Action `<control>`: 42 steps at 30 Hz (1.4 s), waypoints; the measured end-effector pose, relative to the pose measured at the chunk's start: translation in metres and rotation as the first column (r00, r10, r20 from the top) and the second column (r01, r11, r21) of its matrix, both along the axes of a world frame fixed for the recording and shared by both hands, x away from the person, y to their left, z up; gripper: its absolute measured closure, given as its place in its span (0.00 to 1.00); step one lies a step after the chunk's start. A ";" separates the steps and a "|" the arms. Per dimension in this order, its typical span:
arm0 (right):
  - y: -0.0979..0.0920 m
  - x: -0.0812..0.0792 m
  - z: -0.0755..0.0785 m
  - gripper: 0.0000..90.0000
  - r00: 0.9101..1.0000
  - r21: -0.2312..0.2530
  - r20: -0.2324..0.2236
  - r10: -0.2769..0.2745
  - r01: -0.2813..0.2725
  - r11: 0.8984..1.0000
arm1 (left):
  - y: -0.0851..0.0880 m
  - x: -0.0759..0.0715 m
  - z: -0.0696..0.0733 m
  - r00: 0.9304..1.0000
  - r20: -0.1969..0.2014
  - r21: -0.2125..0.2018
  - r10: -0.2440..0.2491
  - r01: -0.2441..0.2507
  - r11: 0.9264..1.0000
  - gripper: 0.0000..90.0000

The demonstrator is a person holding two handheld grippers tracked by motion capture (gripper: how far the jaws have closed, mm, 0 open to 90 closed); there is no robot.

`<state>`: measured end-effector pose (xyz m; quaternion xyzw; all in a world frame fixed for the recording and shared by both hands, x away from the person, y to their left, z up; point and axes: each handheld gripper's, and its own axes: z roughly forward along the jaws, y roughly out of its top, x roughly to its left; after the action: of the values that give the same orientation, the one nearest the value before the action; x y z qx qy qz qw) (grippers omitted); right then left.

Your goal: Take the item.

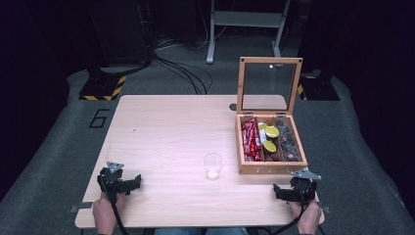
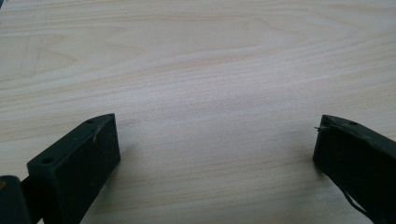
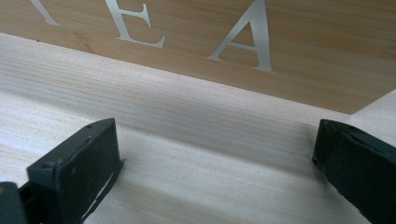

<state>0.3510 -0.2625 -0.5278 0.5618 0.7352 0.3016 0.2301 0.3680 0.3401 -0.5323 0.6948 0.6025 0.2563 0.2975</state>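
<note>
A wooden tea box (image 1: 270, 167) stands open at the table's right, its glass lid (image 1: 268, 87) upright. Inside lie red packets (image 1: 249, 138), yellow-green capsules (image 1: 270, 138) and dark capsules (image 1: 289, 142). A clear plastic cup (image 1: 212, 165) stands left of the box. My left gripper (image 1: 136, 183) rests open on the table at the near left, with bare wood between its jaws (image 2: 217, 140). My right gripper (image 1: 275, 191) rests open just in front of the box, and its own view has the box's front wall with silver letters (image 3: 243, 32) close ahead.
The light wooden table (image 1: 166, 137) has wide bare room in its middle and left. Beyond it are a grey floor with black cables (image 1: 183, 68), a metal stand (image 1: 244, 22) and hazard-striped bases (image 1: 103, 88).
</note>
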 end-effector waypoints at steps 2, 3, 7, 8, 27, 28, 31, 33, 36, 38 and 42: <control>-0.001 0.000 0.001 0.00 1.000 0.005 -0.007 -0.002 0.002 1.000 | 0.000 0.000 0.000 1.000 0.000 0.000 0.000 0.000 1.000 0.00; -0.001 0.000 0.001 0.00 1.000 0.005 -0.007 -0.002 0.002 1.000 | 0.000 0.000 0.000 1.000 0.000 0.000 0.000 0.000 1.000 0.00; -0.004 -0.001 0.002 0.00 1.000 0.033 -0.010 0.002 -0.001 0.999 | 0.000 0.000 0.000 1.000 0.000 0.000 0.000 0.000 1.000 0.00; -0.004 -0.003 0.005 0.00 1.000 0.041 -0.014 -0.006 0.006 0.999 | 0.000 0.000 0.000 1.000 -0.001 0.001 -0.001 0.001 1.000 0.00; -0.008 -0.019 0.035 0.01 1.000 0.047 0.005 -0.010 0.010 0.999 | 0.000 0.000 0.000 1.000 -0.001 0.001 0.000 0.000 1.000 0.00; -0.008 -0.019 0.035 0.01 1.000 0.047 0.005 -0.010 0.010 0.999 | 0.000 0.000 0.000 1.000 -0.001 0.001 0.000 0.000 1.000 0.00; -0.009 -0.019 0.041 0.01 1.000 0.041 0.010 -0.002 0.001 0.999 | 0.000 0.000 0.000 1.000 -0.001 0.001 0.000 0.000 1.000 0.00; -0.008 -0.020 0.044 0.02 1.000 0.042 0.014 -0.004 0.003 0.999 | 0.000 0.000 0.000 1.000 -0.001 0.001 0.000 0.000 1.000 0.00; -0.008 -0.022 0.051 0.02 1.000 0.049 0.023 0.002 -0.003 0.999 | 0.000 0.000 0.000 1.000 -0.001 0.001 0.000 0.000 1.000 0.00; -0.007 -0.022 0.055 0.02 1.000 0.051 0.026 0.005 -0.006 0.999 | 0.000 0.000 0.000 1.000 -0.002 0.001 0.000 0.000 1.000 0.00; -0.007 -0.022 0.062 0.02 0.999 0.039 0.036 0.014 -0.016 0.999 | 0.000 0.000 0.000 1.000 -0.001 0.001 0.000 0.000 1.000 0.00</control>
<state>0.3292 -0.2700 -0.4660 0.5552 0.7291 0.3276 0.2300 0.3680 0.3402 -0.5322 0.6951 0.6026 0.2562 0.2969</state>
